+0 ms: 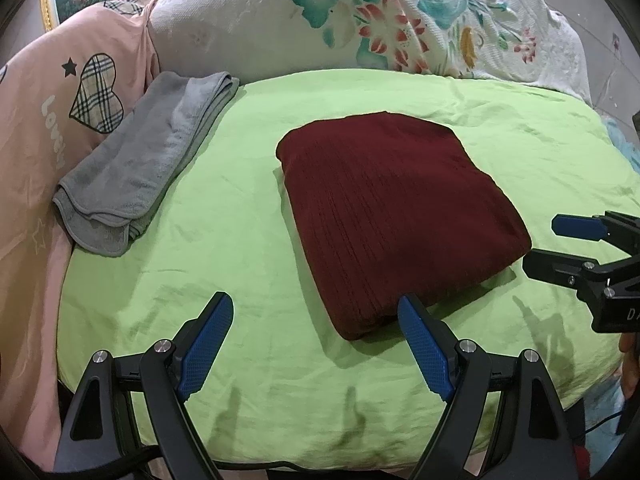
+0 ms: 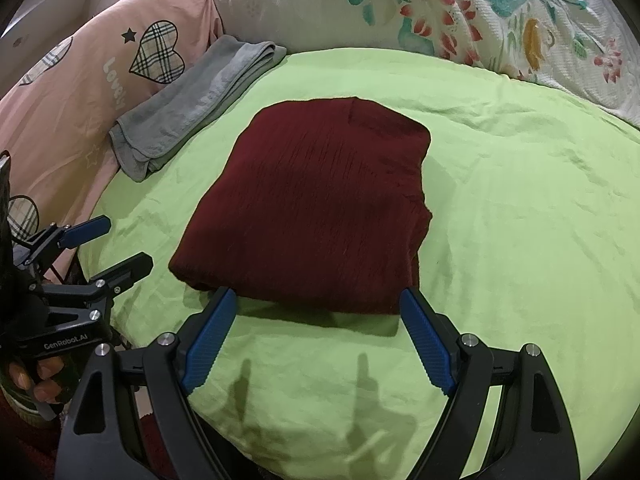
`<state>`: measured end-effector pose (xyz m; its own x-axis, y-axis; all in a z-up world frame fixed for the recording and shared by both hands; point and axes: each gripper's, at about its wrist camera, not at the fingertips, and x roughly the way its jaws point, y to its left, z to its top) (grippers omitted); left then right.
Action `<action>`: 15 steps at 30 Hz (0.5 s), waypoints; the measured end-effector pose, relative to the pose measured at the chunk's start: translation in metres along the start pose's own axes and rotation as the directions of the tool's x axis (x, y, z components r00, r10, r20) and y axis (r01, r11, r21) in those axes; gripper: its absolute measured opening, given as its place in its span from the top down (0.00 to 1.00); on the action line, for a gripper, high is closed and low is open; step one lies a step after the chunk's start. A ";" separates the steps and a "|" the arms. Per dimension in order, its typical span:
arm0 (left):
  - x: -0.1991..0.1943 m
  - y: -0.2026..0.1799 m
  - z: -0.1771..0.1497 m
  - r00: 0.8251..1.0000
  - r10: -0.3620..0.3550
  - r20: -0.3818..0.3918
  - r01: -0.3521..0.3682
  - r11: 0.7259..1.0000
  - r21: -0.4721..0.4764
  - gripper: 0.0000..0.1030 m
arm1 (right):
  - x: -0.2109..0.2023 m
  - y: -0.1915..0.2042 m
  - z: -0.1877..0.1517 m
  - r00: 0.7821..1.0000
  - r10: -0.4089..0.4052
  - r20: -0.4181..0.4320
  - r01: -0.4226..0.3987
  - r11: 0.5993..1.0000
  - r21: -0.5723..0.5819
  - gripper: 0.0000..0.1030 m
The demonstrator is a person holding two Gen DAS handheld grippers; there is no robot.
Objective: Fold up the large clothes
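Observation:
A dark red ribbed garment [image 1: 396, 208] lies folded into a thick rectangle on the green sheet [image 1: 248, 240]; it also shows in the right wrist view [image 2: 312, 208]. My left gripper [image 1: 316, 308] is open and empty, just in front of the garment's near left corner. My right gripper [image 2: 318, 300] is open and empty, its blue fingertips [image 2: 412, 304] at the garment's near edge. The right gripper also shows at the right edge of the left wrist view [image 1: 560, 244]. The left gripper shows at the left of the right wrist view [image 2: 116, 244].
A folded grey towel [image 1: 140, 172] lies at the left edge of the green sheet, seen too in the right wrist view [image 2: 200, 100]. A pink cover with plaid hearts [image 1: 52, 112] lies beyond it. A floral quilt [image 1: 380, 20] is heaped along the back.

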<state>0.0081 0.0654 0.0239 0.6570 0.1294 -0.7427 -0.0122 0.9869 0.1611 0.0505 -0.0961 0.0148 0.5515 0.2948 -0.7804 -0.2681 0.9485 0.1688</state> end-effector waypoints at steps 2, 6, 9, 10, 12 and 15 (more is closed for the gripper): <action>0.000 0.001 0.002 1.000 -0.001 0.004 0.001 1.000 0.001 0.18 | 0.001 0.000 0.002 1.000 -0.002 0.003 0.002 1.000 0.001 0.18; 0.001 0.003 0.006 1.000 -0.002 0.011 0.002 1.000 0.000 0.18 | 0.002 0.000 0.005 1.000 0.001 0.007 -0.001 1.000 -0.001 0.18; 0.002 0.004 0.008 1.000 0.000 0.011 0.000 1.000 -0.003 0.18 | 0.003 0.000 0.007 1.000 0.000 0.007 0.000 1.000 -0.005 0.18; 0.002 0.004 0.008 1.000 0.001 0.010 -0.001 1.000 -0.004 0.18 | 0.003 0.000 0.007 1.000 -0.001 0.007 0.001 1.000 -0.005 0.18; 0.003 0.004 0.009 1.000 0.005 0.007 -0.005 1.000 -0.006 0.18 | 0.004 -0.001 0.008 1.000 -0.002 0.008 0.002 1.000 -0.003 0.18; 0.006 0.006 0.012 1.000 0.005 0.002 -0.005 1.000 -0.011 0.17 | 0.006 -0.002 0.010 1.000 -0.001 0.007 0.001 1.000 0.002 0.18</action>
<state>0.0210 0.0708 0.0279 0.6586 0.1340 -0.7404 -0.0241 0.9873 0.1573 0.0625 -0.0953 0.0157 0.5570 0.2948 -0.7765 -0.2657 0.9490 0.1697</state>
